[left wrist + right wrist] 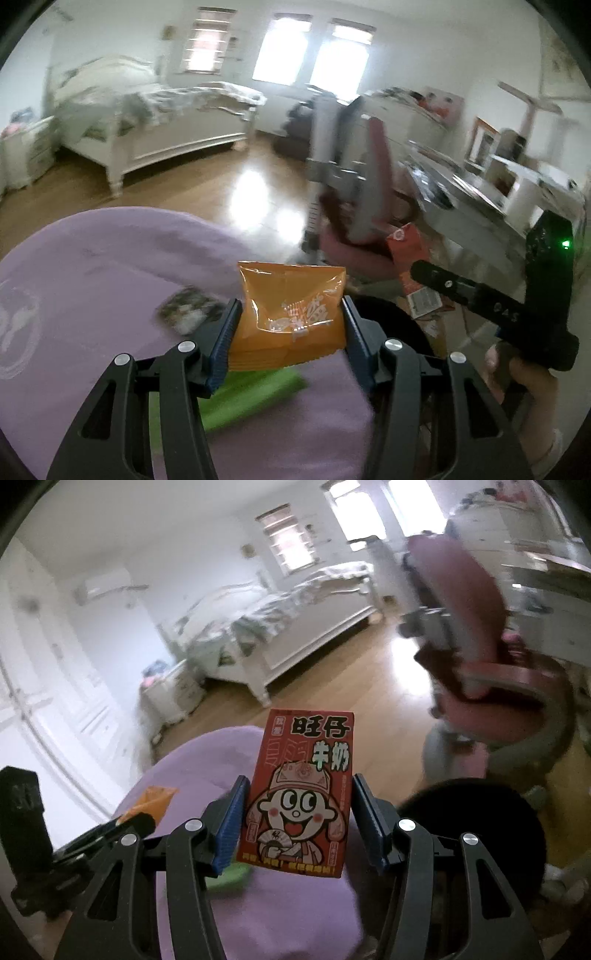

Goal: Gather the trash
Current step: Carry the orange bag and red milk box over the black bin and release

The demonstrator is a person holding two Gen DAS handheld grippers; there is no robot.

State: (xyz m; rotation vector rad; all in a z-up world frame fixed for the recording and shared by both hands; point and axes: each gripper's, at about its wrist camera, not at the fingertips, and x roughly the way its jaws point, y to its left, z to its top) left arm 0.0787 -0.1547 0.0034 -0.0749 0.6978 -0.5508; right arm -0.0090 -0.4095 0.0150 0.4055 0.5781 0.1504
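Left wrist view: an orange snack packet (291, 314) is being pinched between the blue pads (225, 343) of the left gripper (290, 332), both pads pressing against the packet's sides. The packet is being held above a purple cloth (92, 266), near that cloth's right edge. A green wrapper (255, 391) is lying on the cloth just below the packet, and a small dark wrapper (188, 310) is resting on the cloth to the packet's left. The right gripper (491, 302) is being seen from the side at the right of the frame; its grip cannot be judged from here.

Right wrist view: a red milk carton (301, 797) with a cartoon face is being clamped upright between the pads of the right gripper (299, 823). It is being held over the right edge of the purple cloth (207, 760). The orange snack packet (153, 801) is being carried by the left gripper (129, 821) at the lower left. A black bin (480, 830) is being shown just right of the cloth.
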